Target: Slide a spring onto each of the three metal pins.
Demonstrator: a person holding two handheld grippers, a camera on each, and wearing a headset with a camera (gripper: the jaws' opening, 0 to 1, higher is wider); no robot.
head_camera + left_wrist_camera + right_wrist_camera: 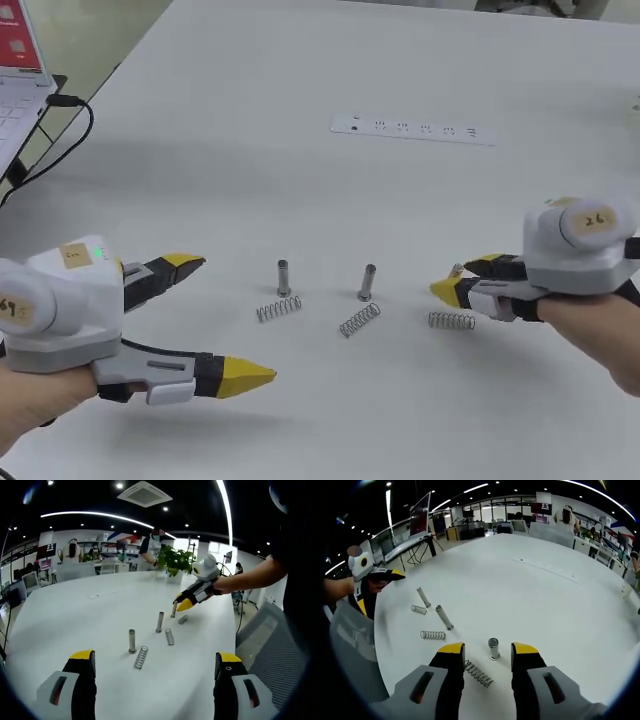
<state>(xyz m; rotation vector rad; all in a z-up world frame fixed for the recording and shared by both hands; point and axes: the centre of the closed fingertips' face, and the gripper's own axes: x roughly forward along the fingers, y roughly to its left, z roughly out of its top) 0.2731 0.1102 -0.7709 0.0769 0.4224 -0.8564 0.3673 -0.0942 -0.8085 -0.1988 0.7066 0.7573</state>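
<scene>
The white table [300, 70] carries three upright pins [284, 277], three springs [278, 309] and a power strip [412, 129].

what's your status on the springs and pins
Left tool open, hovering. Right tool open at the right-hand pin. Three springs lying loose, all three pins bare. Nothing blocking.

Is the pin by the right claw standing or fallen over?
Standing up: the pin rises straight from the table at the right gripper's tips.

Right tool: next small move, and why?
Probably dip the right tool and close on the spring lying on the table between its open jaws. The pin just ahead stands upright and bare, so that spring looks like the easiest one to pick up.
</scene>
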